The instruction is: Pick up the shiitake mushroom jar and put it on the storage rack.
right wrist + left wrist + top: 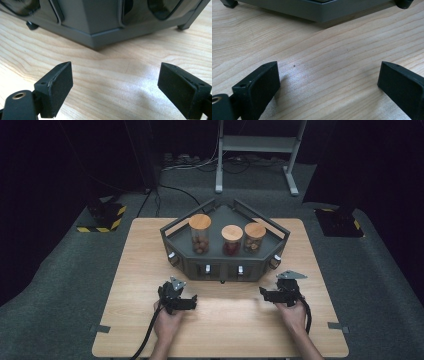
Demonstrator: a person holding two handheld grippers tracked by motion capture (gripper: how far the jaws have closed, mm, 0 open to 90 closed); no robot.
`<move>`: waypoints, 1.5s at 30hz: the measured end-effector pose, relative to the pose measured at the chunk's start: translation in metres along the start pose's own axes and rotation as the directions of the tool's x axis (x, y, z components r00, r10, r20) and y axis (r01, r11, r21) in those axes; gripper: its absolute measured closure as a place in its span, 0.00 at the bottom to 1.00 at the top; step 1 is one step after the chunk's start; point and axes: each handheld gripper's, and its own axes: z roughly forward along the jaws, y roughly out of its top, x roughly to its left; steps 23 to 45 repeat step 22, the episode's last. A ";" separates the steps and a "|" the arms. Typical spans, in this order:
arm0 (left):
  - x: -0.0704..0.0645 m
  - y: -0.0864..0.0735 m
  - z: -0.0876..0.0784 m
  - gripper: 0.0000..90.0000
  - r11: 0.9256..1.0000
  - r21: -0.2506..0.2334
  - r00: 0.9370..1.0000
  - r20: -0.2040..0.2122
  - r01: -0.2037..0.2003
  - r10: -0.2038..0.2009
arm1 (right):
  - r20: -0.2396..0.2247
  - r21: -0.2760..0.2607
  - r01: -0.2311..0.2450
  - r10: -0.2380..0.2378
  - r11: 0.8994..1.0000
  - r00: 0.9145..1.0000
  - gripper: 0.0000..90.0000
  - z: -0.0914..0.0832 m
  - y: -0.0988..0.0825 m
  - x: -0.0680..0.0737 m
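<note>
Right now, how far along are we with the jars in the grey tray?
Nothing looks done yet: all three cork-lidded jars stand upright in the grey tray, lids on. In hand: nothing. The left gripper and right gripper sit open over bare table in front of the tray, jaws empty. All jar handling is left.

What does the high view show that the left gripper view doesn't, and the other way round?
High view alone: three cork-lidded glass jars standing in the grey rack, both hands, the right gripper and the dark floor. Left gripper view alone: a close look at the wood grain between the open left gripper. Both share the wooden table, the rack's front edge and the left gripper, its jaws holding nothing.
</note>
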 end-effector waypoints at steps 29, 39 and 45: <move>0.000 0.000 0.000 0.05 1.000 0.000 1.000 0.000 0.000 0.000 | 0.029 0.009 0.045 -0.046 0.999 0.999 0.11 0.013 -0.019 0.006; 0.000 0.000 0.000 0.05 1.000 0.000 1.000 0.000 0.000 0.000 | 0.029 0.009 0.045 -0.046 0.999 0.999 0.11 0.013 -0.019 0.006; 0.000 0.000 0.000 0.05 1.000 0.000 1.000 0.000 0.000 0.000 | 0.029 0.009 0.045 -0.046 0.999 0.999 0.11 0.013 -0.019 0.006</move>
